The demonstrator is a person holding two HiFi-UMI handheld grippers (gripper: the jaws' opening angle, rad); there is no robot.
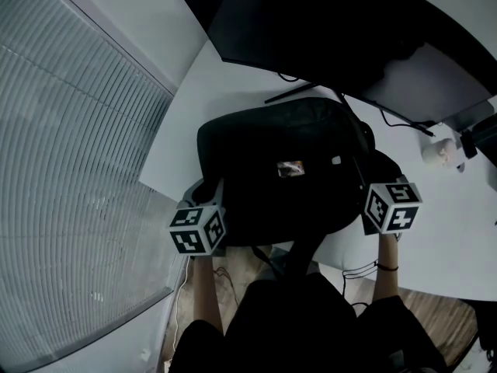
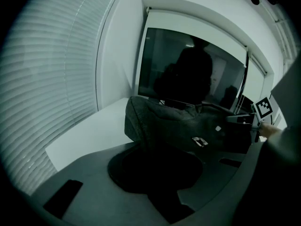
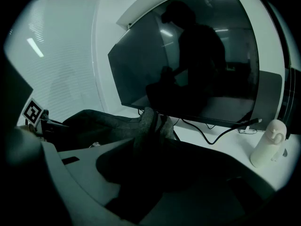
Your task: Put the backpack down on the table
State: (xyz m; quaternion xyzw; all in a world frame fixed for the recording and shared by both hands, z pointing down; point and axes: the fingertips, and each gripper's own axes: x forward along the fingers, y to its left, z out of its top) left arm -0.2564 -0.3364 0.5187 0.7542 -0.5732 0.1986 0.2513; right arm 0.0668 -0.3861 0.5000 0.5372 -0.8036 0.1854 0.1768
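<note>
The black backpack [image 1: 287, 169] hangs over the near part of the white table [image 1: 186, 130], its lower straps dangling past the front edge. I cannot tell whether its underside touches the tabletop. My left gripper [image 1: 208, 194] is shut on the bag's left side, and the grey fabric [image 2: 188, 126] runs straight into its jaws [image 2: 150, 152]. On the bag's right side my right gripper [image 1: 374, 173] is shut on a fold of fabric [image 3: 148, 126] that stands up between its jaws [image 3: 146, 152].
A large dark monitor [image 1: 311, 22] stands just behind the backpack, with cables [image 1: 404, 123] trailing beside its foot. A small white figurine [image 3: 268, 142] stands at the right of the table. A window with blinds [image 1: 70, 169] runs along the left.
</note>
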